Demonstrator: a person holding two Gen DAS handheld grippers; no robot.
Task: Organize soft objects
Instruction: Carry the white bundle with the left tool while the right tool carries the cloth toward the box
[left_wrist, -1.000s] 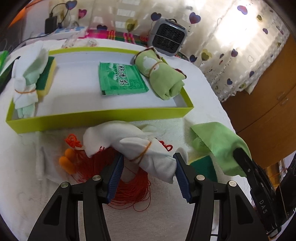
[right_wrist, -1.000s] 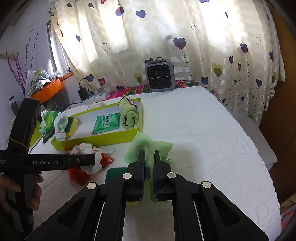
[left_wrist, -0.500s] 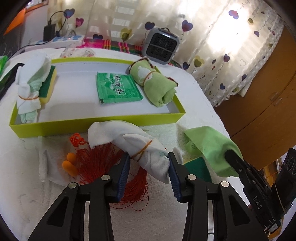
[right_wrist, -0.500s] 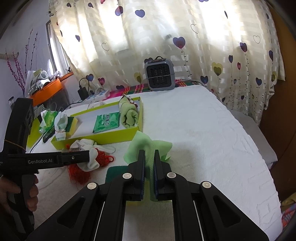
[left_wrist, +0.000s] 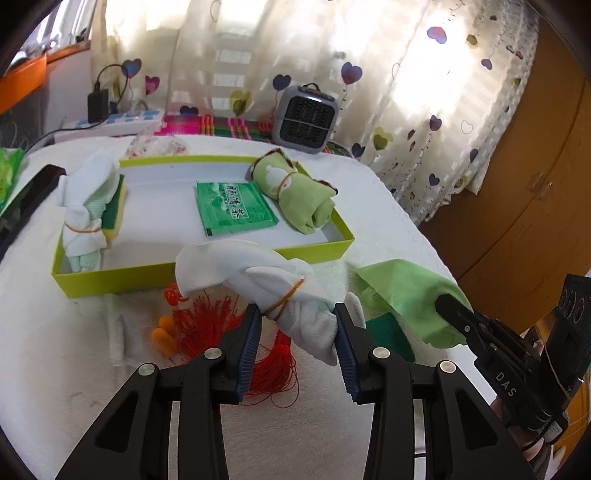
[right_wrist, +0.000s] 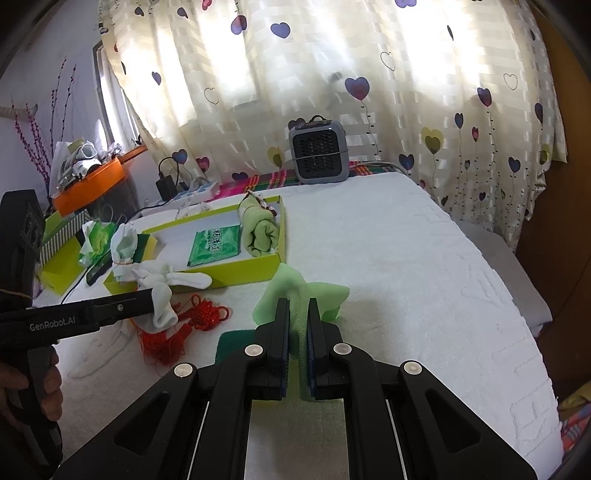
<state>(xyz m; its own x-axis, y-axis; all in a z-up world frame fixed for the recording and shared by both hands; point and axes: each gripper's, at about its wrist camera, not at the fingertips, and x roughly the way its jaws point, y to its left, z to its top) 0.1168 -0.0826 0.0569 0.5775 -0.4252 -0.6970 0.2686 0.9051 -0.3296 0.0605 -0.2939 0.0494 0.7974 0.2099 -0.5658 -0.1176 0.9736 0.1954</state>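
My left gripper (left_wrist: 297, 325) is shut on a white cloth bundle (left_wrist: 258, 280) tied with a rubber band, held above the white bedspread in front of the yellow-green tray (left_wrist: 207, 269). It also shows in the right wrist view (right_wrist: 162, 291). My right gripper (right_wrist: 298, 325) is shut on a light green cloth (right_wrist: 295, 288), lifted over a dark green sponge (right_wrist: 231, 345). The tray holds a rolled green towel (left_wrist: 299, 195), a green packet (left_wrist: 232, 206) and a white bundle on a sponge (left_wrist: 88, 210).
A red tassel knot (left_wrist: 207, 321) with orange pieces (left_wrist: 162, 334) lies on the bedspread under the left gripper. A grey heater (left_wrist: 304, 120) stands behind the tray. A power strip (left_wrist: 118, 122) and a phone (left_wrist: 33, 192) lie at the left. A wooden cabinet (left_wrist: 535, 184) is at right.
My left gripper has closed on the white bundle and lifted it off the red tassel. My right gripper holds the green cloth as before.
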